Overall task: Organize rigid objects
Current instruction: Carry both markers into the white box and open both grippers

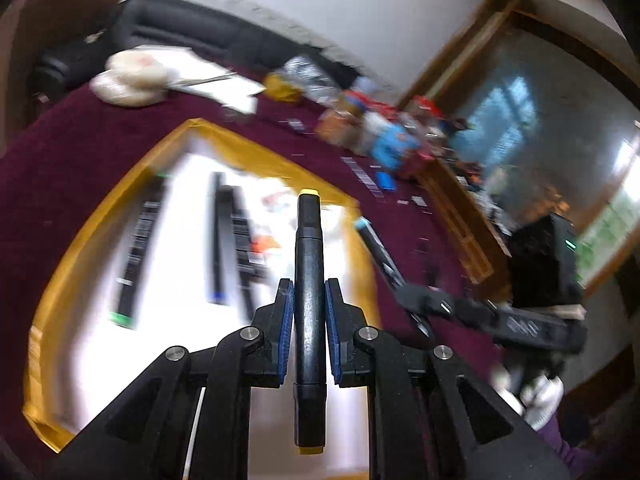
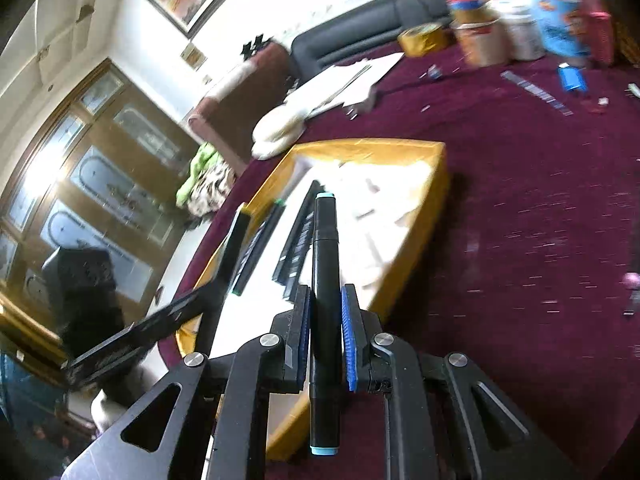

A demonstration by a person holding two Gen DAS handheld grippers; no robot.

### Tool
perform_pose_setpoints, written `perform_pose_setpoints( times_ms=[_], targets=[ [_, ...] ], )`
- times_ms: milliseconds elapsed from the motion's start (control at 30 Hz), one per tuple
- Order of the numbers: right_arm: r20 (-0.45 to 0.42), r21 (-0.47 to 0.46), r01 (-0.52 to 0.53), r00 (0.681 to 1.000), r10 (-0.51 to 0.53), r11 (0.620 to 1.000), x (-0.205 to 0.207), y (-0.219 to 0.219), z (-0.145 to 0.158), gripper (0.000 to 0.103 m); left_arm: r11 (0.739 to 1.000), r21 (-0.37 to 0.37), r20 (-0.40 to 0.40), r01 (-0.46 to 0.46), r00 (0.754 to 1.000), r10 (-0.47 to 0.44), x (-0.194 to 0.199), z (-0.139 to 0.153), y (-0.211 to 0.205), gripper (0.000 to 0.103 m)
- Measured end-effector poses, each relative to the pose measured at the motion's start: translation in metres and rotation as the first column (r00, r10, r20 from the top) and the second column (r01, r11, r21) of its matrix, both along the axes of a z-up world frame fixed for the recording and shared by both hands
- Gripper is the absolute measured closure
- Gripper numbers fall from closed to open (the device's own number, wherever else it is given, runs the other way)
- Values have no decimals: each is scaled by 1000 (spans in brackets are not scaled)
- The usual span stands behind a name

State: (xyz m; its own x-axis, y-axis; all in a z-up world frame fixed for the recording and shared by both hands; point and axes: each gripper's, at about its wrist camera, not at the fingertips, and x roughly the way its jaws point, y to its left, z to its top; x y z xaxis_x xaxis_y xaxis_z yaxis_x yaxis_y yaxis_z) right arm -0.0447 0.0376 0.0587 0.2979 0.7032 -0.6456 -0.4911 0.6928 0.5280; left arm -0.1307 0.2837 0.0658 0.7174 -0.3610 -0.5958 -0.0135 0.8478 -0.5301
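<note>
Each gripper [image 1: 309, 300] [image 2: 325, 308] clamps a marker [image 1: 309, 280] [image 2: 325, 280]; labels blurred.

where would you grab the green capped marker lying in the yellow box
Grip the green-capped marker at mid-barrel, coming straight down from above with the fingers across its narrow width. It lies flat on the white floor of the yellow box, with open space on both long sides. Both the left gripper and right gripper already hold markers.
</note>
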Motion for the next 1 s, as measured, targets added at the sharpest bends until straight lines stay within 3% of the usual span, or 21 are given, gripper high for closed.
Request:
perform_pose_setpoints(
  times_ms=[267,400,500,633,700,767,933,1000],
  targets=[
    [-78,-31,-81,994,79,996,0,69,-30,90,996,65,-194,-53,979,65,42,-37,37,90],
    [-105,-50,-93,991,88,994,-1,85,-41,90,995,66,-225,-79,970,92,51,-43,41,89],
    [-113,-64,-96,990,88,993,-1,89,-44,90,993,31,-219,-113,969,117,45,-44,49,75],
    [-117,-78,-107,988,98,991,-6,96,-48,90,989,-11,-174,-147,974,143,29,-36,52,71],
    [-110,-86,-114,988,104,990,-10,98,-47,90,986,-21,-146,-166,976,162,20,-30,52,55],
    [-109,-90,-118,988,108,989,-12,100,-47,90,982,-26,-115,-186,977,182,10,-24,52,50],
    [-101,-103,-142,986,131,985,-19,108,-49,90,979,-26,-64,-204,977,202,-6,-10,43,48],
    [-90,-119,-151,986,141,981,-22,113,-50,89,979,-30,-51,-200,979,199,-11,-8,38,43]
  ],
)
